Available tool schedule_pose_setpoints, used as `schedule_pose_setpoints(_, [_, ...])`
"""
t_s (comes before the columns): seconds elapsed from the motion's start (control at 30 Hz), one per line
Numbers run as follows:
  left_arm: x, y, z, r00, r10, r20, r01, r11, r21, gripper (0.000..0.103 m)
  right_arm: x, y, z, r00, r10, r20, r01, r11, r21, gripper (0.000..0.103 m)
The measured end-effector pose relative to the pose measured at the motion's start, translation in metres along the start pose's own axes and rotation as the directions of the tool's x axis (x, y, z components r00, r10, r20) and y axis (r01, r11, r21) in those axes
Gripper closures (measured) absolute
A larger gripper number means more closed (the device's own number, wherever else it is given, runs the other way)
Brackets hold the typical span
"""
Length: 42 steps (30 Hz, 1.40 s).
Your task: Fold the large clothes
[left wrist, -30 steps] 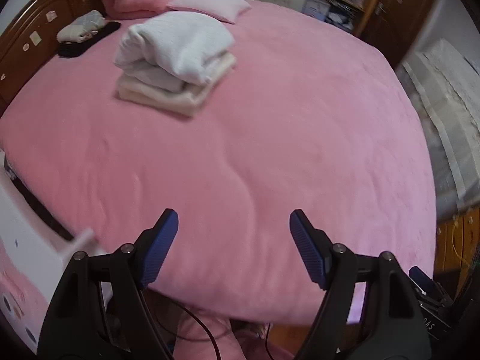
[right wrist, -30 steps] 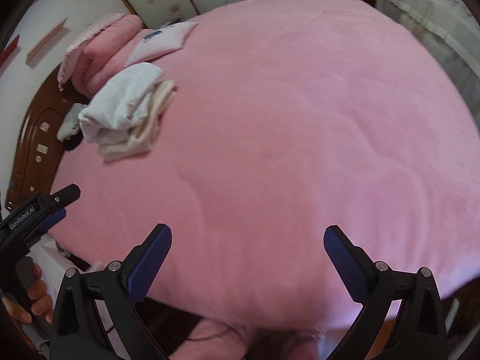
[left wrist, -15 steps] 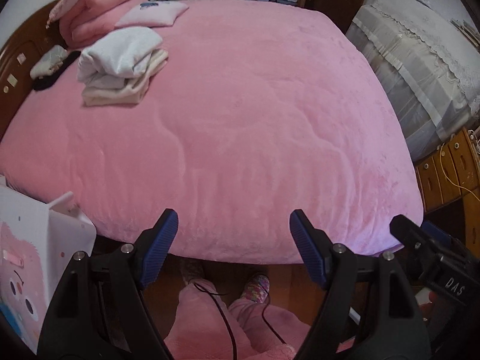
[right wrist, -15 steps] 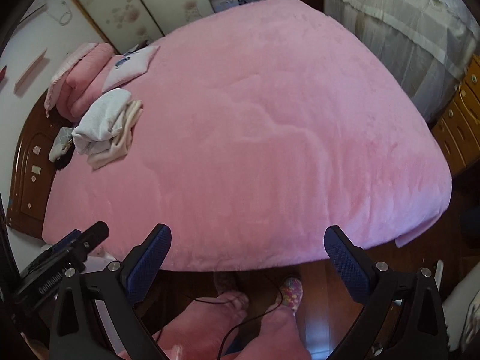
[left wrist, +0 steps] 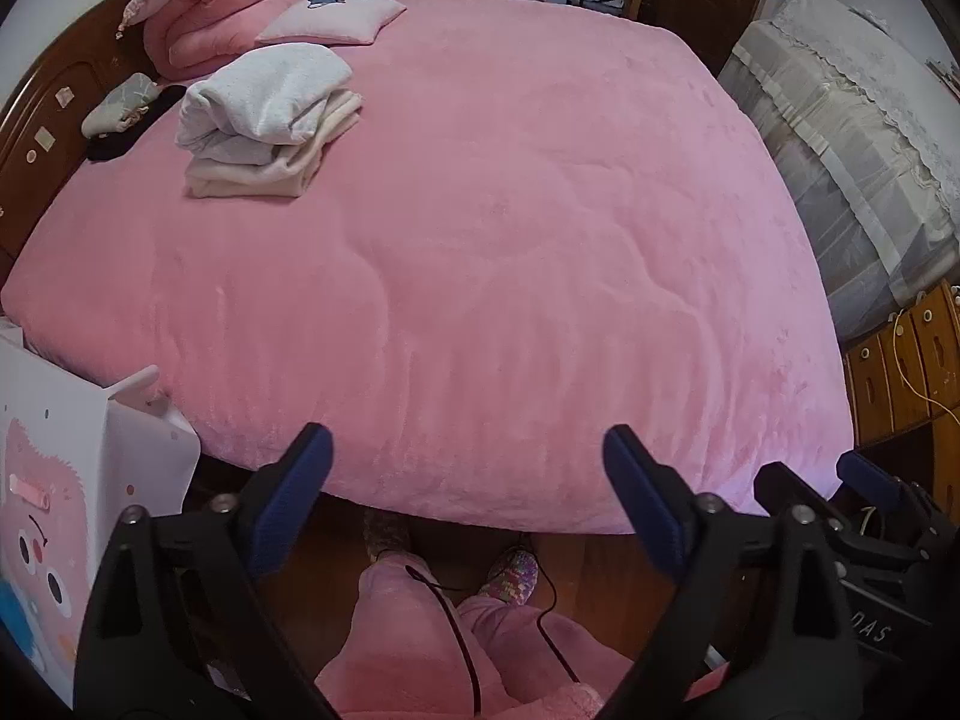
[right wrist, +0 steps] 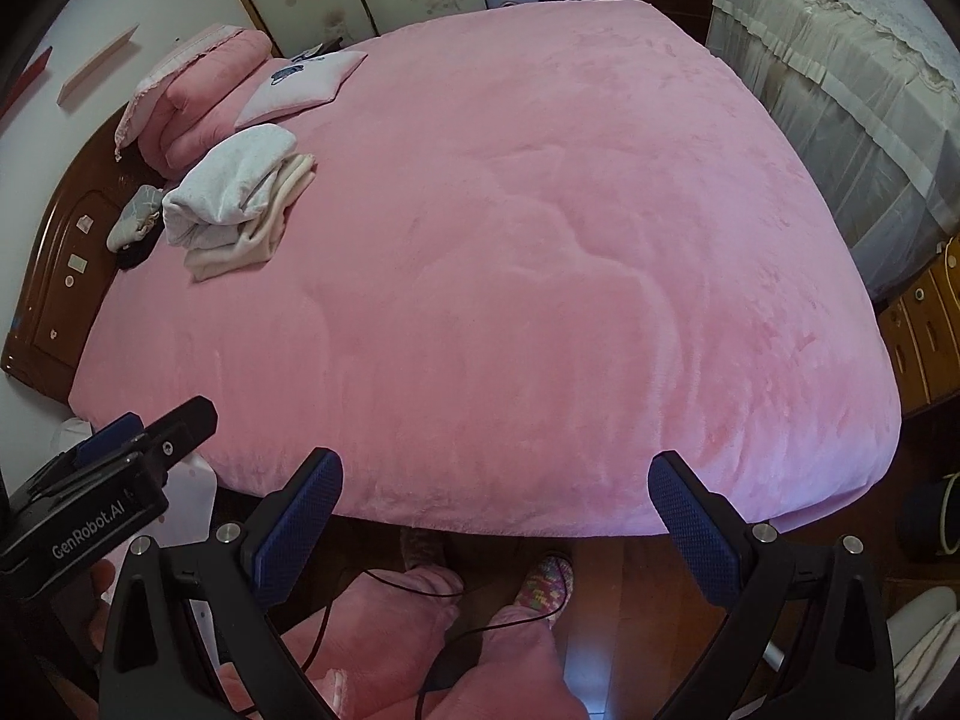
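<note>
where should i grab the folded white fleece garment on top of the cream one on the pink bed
Take the folded white fleece garment by its rounded, bulging fold on the side facing the bed's open middle, coming in from there over the pink blanket. That edge stands proud of the cream folded garment underneath, so open jaws could likely pinch it alone.

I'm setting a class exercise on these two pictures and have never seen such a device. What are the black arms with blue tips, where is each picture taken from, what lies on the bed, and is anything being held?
They are hand-held grabbing tools: a person carries one in each hand, with a camera looking along its jaws. One picture comes from the left gripper, the other from the right gripper. The left jaws have just been opening; both grippers are open and hold nothing. On the pink bed lie a stack of folded clothes, a small pillow, a rolled pink quilt and some small dark and grey items by the headboard.
</note>
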State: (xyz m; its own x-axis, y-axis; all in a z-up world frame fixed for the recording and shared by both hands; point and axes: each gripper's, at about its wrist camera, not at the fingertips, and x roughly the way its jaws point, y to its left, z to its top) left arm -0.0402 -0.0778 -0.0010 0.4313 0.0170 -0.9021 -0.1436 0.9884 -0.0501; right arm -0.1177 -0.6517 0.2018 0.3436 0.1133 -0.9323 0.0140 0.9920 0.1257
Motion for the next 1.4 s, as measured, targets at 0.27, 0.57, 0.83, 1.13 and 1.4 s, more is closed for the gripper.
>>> schedule_pose_setpoints(0.27, [0.015,-0.002,0.015,1.000,-0.016,-0.013,0.017,0.999,0.039,0.001,0.014,0.012,0.020,1.000,-0.031,-0.005,0.031,1.000,0.004,0.000])
schedule_pose_setpoints(0.57, [0.028,-0.005,0.028,0.999,-0.025,-0.027,0.026,0.998,0.061,0.001,0.027,0.027,0.027,0.998,-0.054,-0.006,0.055,0.998,0.025,0.000])
schedule_pose_setpoints(0.83, [0.038,-0.006,0.033,0.999,-0.031,-0.043,0.034,0.997,0.068,0.001,0.040,0.033,0.033,0.997,-0.071,-0.013,0.071,0.996,0.047,0.000])
schedule_pose_setpoints(1.13, [0.047,-0.005,0.037,0.997,-0.058,-0.058,0.061,0.997,0.052,0.001,0.051,0.039,0.035,0.997,-0.073,-0.015,0.074,0.995,0.063,0.000])
schedule_pose_setpoints(1.4, [0.045,-0.009,0.041,0.999,-0.040,-0.029,0.042,0.997,0.065,0.001,0.059,0.044,0.036,0.997,-0.072,-0.007,0.073,0.995,0.072,0.000])
